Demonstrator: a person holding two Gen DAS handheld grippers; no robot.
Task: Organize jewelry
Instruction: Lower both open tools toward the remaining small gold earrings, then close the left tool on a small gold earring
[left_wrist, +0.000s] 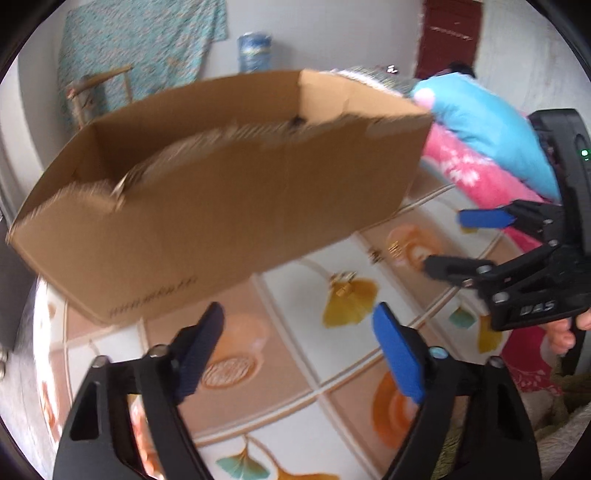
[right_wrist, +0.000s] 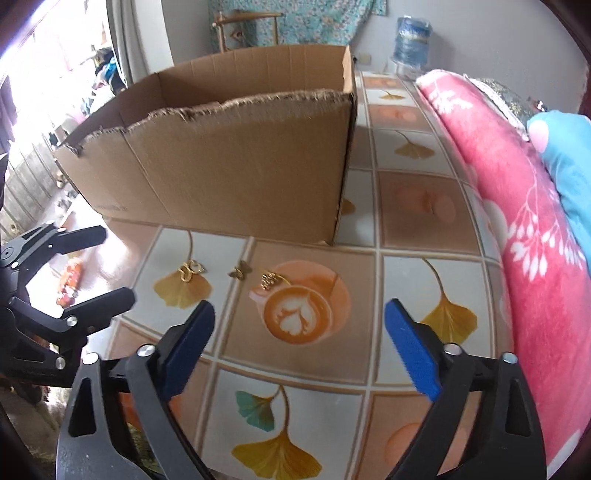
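Both tongs, left (left_wrist: 299, 354) and right (right_wrist: 299, 347), gape empty; the small gold trinkets (right_wrist: 192, 271) just ahead could skid across the slick patterned bench (right_wrist: 424, 288) under a hasty pinch.

"DAS" — raised letters on right claw (left_wrist: 441, 242) body; box (left_wrist: 221, 206) print — unreadable.
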